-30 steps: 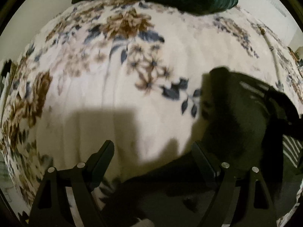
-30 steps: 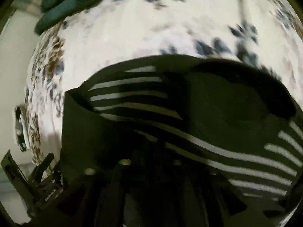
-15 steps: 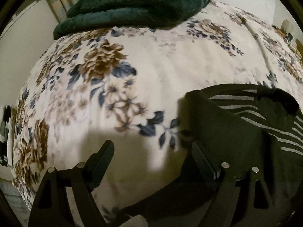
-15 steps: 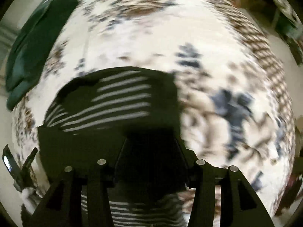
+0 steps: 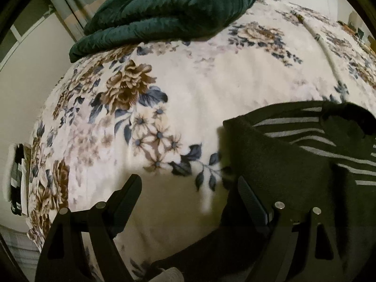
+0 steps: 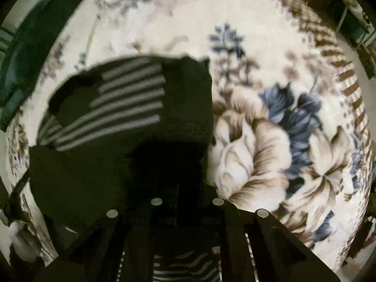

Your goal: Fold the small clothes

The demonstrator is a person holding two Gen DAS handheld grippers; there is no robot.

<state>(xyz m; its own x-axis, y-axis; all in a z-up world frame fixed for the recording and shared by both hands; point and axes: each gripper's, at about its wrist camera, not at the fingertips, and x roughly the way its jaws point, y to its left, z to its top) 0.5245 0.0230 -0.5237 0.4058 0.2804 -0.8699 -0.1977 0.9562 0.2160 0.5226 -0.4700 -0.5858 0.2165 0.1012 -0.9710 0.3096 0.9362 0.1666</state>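
the sock (image 6: 131,108) lies on the blanket (image 5: 211,89), its long axis crosswise to both grippers. right gripper (image 6: 185,188): jaws just closing, now together over the sock's near edge; whether cloth is pinched cannot be told. left gripper (image 5: 188,188): jaws apart, sock beside its right finger.

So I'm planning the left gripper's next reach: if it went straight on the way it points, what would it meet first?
Probably the floral blanket: bare blanket lies between the left gripper's open jaws. The dark striped garment lies just to its right.
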